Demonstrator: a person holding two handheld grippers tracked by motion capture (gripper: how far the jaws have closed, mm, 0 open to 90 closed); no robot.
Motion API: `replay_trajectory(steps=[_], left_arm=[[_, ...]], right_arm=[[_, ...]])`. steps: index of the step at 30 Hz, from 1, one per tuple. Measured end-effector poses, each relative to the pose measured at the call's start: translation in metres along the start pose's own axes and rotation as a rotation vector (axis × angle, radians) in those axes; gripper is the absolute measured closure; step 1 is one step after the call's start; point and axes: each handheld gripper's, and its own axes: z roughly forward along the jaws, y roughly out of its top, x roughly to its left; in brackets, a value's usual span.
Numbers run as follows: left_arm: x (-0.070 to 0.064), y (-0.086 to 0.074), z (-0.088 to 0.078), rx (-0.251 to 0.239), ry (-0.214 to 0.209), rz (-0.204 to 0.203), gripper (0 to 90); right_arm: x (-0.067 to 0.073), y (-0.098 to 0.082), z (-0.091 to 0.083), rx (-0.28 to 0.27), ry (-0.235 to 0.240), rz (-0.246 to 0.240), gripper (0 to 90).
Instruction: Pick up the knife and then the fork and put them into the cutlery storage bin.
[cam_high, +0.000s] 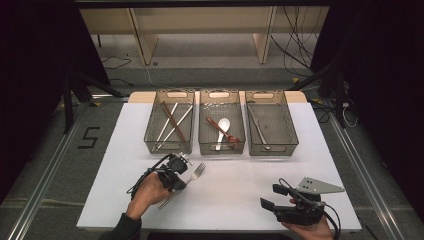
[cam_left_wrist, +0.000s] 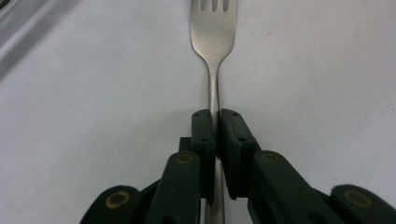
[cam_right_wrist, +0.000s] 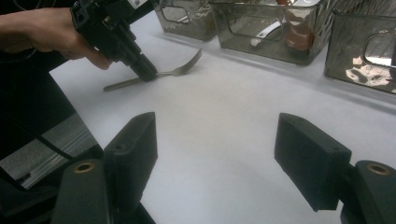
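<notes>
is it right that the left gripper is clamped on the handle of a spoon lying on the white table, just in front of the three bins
Not quite: it is a fork, not a spoon. The left gripper view shows its tines, with the left gripper clamped on the handle. The rest holds: it lies on the white table, in front of the three bins.

A white table (cam_high: 240, 195) carries everything. The fork (cam_high: 192, 176) lies flat on it with its handle running between the jaws of the left gripper (cam_high: 176, 186) and its tines pointing away past the jaw tips, toward the bins. Beyond that gripper three clear plastic bins stand in a row on the table, touching side by side: the left bin (cam_high: 169, 145) straight ahead of it, the middle bin (cam_high: 221, 146) ahead and to its right, the right bin (cam_high: 272, 147) farther right, ahead of the right gripper (cam_high: 270, 197). Bare white surface lies between the two grippers.
</notes>
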Motion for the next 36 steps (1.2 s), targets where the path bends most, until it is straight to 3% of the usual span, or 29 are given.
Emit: replay_trajectory(steps=[11, 15, 34, 36], left_arm=[[0.0, 0.002, -0.007, -0.042, -0.005, 0.026, 84.3], [0.001, 0.002, -0.011, -0.086, -0.012, 0.017, 84.3], [0.014, -0.001, -0.033, -0.206, -0.046, -0.028, 84.4], [0.016, -0.002, -0.038, -0.221, -0.067, -0.034, 84.4]], right_arm=[[-0.001, 0.0, -0.003, -0.008, -0.005, 0.003, 30.7], [-0.001, 0.0, -0.003, -0.008, -0.007, 0.002, 30.7], [-0.001, -0.001, -0.004, -0.011, -0.011, 0.005, 30.7], [-0.001, -0.001, -0.004, -0.011, -0.01, 0.01, 30.7]])
